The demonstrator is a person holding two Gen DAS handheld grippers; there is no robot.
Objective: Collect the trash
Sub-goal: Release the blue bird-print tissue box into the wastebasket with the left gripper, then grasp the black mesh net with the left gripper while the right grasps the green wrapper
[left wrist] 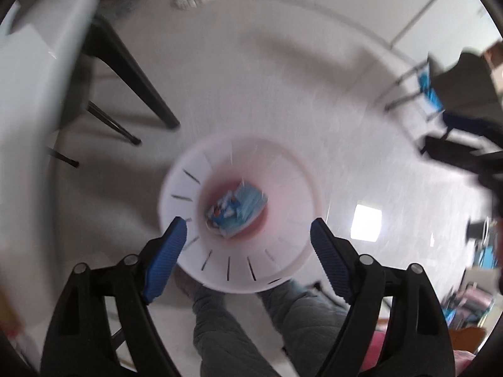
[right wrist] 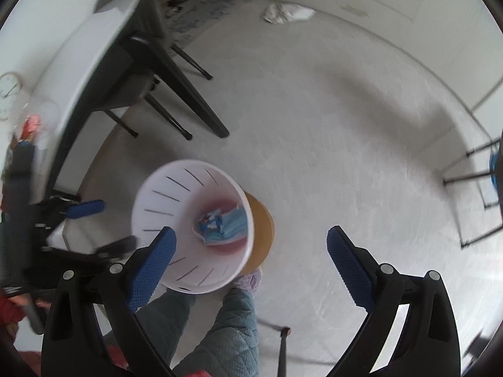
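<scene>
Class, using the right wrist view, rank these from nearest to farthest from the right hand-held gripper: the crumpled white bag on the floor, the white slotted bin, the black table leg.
1. White slotted bin, just below the right hand-held gripper, toward its left finger.
2. Black table leg, on the floor beyond the bin, upper left.
3. Crumpled white bag, far across the floor by the wall.

Bright, soft daylight; motion-blurred fisheye views

Both wrist views above bin (left wrist: 220, 260).
</scene>
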